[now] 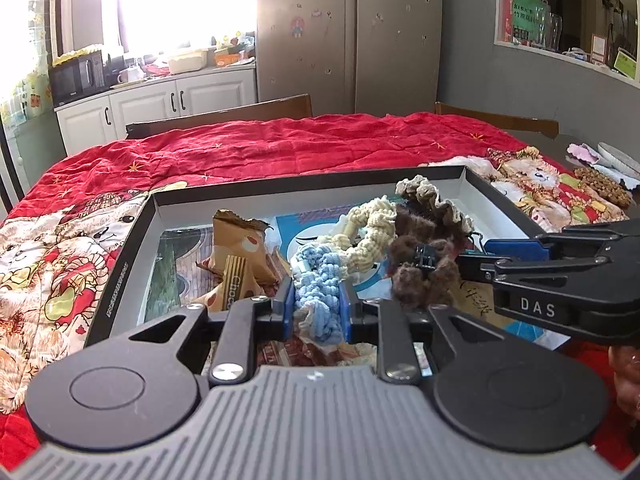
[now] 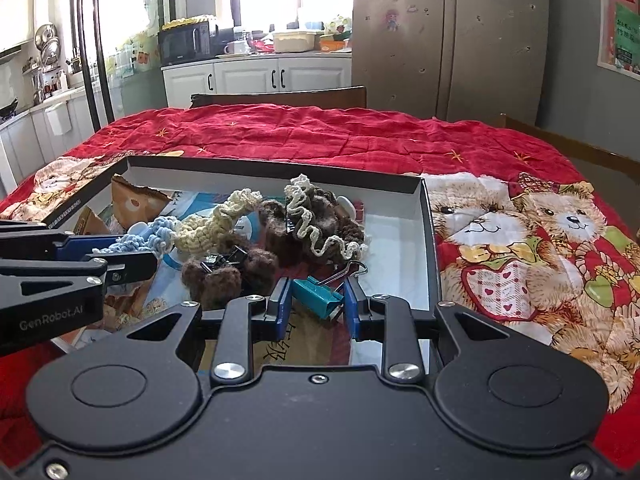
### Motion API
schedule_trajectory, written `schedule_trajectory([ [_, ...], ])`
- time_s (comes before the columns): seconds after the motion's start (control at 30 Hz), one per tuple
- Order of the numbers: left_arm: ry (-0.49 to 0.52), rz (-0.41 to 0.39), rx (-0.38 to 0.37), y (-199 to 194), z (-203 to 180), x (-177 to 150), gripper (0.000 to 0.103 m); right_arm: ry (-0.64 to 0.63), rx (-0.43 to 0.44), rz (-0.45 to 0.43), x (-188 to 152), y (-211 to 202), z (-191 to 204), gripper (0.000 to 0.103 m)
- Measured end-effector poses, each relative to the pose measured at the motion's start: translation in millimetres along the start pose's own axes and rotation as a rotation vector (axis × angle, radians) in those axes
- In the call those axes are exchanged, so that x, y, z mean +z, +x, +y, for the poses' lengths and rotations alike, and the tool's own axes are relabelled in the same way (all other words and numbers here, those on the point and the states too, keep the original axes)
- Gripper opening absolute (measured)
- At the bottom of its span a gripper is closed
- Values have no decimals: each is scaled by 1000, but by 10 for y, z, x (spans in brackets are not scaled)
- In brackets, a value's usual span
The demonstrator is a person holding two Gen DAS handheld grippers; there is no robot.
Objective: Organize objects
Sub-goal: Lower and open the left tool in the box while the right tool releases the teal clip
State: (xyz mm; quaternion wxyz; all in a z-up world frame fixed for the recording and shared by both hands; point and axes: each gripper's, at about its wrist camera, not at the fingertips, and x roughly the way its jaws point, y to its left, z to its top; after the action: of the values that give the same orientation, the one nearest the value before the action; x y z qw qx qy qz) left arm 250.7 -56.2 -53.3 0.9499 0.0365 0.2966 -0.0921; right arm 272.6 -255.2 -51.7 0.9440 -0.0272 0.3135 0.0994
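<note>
A shallow black box (image 1: 120, 256) (image 2: 430, 240) lies on the red quilt and holds crocheted pieces, snack wrappers and clips. My left gripper (image 1: 318, 306) is shut on a light blue crocheted piece (image 1: 316, 280) (image 2: 156, 234). A cream crocheted piece (image 1: 368, 224) (image 2: 218, 220) and brown fuzzy pieces (image 1: 416, 272) (image 2: 228, 276) lie beside it. My right gripper (image 2: 318, 302) has its jaws around a teal binder clip (image 2: 316, 294) with a small gap on the right side. It also shows in the left wrist view (image 1: 504, 256).
Brown snack wrappers (image 1: 236, 252) lie in the box's left part. A brown and cream ruffled piece (image 2: 320, 216) sits at the back. A black binder clip (image 2: 224, 258) rests on the brown fuzz. Wooden chairs (image 1: 240, 112) stand beyond the table. Plates (image 1: 620, 158) sit far right.
</note>
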Motion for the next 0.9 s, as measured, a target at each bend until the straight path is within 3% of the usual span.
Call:
schedule_trajectory([
  [0.43,27,32,3,41,-30,-22,27,-67,-5,38,37,53,88,27],
  [0.63,24,37,-1,42,-27,-23,36,-87,-13,44,43,58,115,27],
  [0.8,28,37,-2,42,-32,-21,56,-100,-15,55,61,61,136,27],
  [0.9,34,36,-6,31,-44,-24,59,-101,-15,60,66,59,133,31],
])
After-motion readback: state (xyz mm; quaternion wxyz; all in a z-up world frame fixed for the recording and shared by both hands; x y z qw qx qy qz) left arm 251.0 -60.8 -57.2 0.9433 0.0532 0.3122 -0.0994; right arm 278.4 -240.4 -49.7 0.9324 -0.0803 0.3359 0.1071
